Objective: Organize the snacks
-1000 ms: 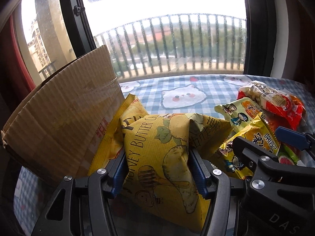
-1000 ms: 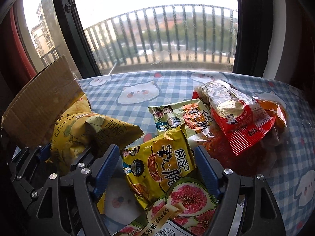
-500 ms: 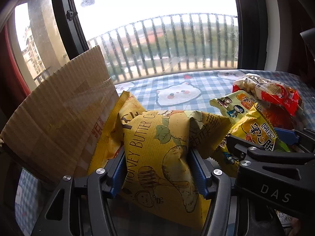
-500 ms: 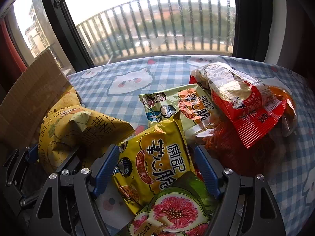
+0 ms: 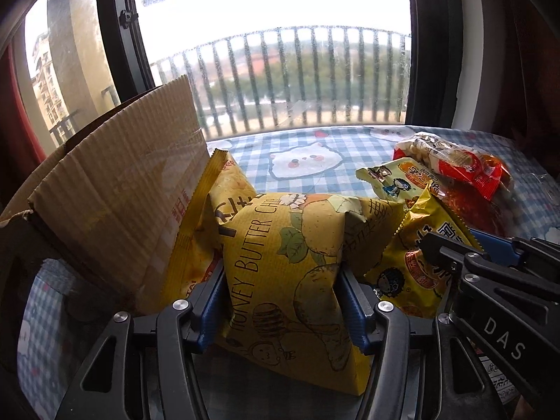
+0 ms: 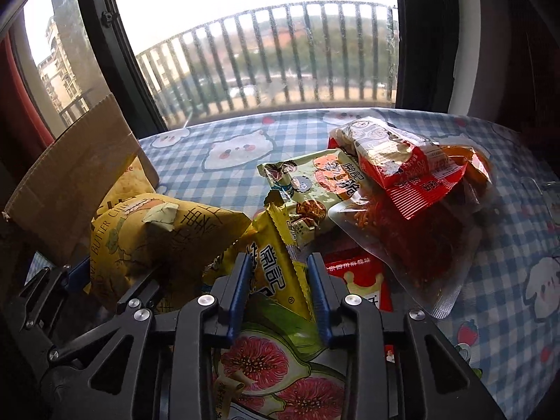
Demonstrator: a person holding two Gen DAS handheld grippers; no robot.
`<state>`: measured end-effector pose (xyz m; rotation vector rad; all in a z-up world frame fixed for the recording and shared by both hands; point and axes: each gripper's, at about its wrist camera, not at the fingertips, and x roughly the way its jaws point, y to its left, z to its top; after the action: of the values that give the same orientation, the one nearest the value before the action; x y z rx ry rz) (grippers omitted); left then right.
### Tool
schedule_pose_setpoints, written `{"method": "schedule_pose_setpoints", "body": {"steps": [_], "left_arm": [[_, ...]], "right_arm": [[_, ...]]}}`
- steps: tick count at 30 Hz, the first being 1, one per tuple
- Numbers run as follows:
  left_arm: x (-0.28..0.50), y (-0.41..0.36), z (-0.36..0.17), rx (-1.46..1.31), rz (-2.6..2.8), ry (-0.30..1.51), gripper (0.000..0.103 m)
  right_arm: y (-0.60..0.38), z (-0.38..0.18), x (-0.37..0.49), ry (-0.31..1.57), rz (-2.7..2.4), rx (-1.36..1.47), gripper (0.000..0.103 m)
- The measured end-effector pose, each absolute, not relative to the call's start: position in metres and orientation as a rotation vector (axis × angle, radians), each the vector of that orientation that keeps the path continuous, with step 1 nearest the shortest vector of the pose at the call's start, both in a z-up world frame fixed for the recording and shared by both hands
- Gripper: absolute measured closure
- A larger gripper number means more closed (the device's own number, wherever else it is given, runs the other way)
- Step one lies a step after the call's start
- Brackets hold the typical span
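Fig packet point(image 6: 266, 360) under right tool point(image 6: 278, 290) — right view only

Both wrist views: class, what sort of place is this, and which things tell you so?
Probably a flat high up in a residential building: a window looks past a balcony railing to an apartment block, and snack bags lie on a table under a blue checked cartoon tablecloth.

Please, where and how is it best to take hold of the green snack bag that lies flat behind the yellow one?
Probably the green snack bag is best gripped at its crimped left end, coming from the open tablecloth on the left. That edge is thin, flat and uncovered. Its right side lies under the red packet, so a gripper has no room there.
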<state>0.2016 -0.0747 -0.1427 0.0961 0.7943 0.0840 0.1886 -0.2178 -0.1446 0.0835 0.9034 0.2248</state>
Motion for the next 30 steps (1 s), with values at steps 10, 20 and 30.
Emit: {"method": "schedule_pose_setpoints", "body": {"steps": [10,20,30], "left_arm": [[0.179,-0.071,-0.121,0.081,0.061,0.732,0.043],[0.164,-0.065,-0.073,0.036,0.021,0.628,0.043],[0.138,-0.06,-0.032,0.016,-0.034,0.537,0.044]], "right_arm": [[-0.211,-0.122,0.165,0.815,0.175,0.073,0.067],[-0.21,-0.07,0.141,0.672,0.138,0.059,0.067],[-0.207,-0.016,0.111,0.53,0.143,0.034,0.086]]}}
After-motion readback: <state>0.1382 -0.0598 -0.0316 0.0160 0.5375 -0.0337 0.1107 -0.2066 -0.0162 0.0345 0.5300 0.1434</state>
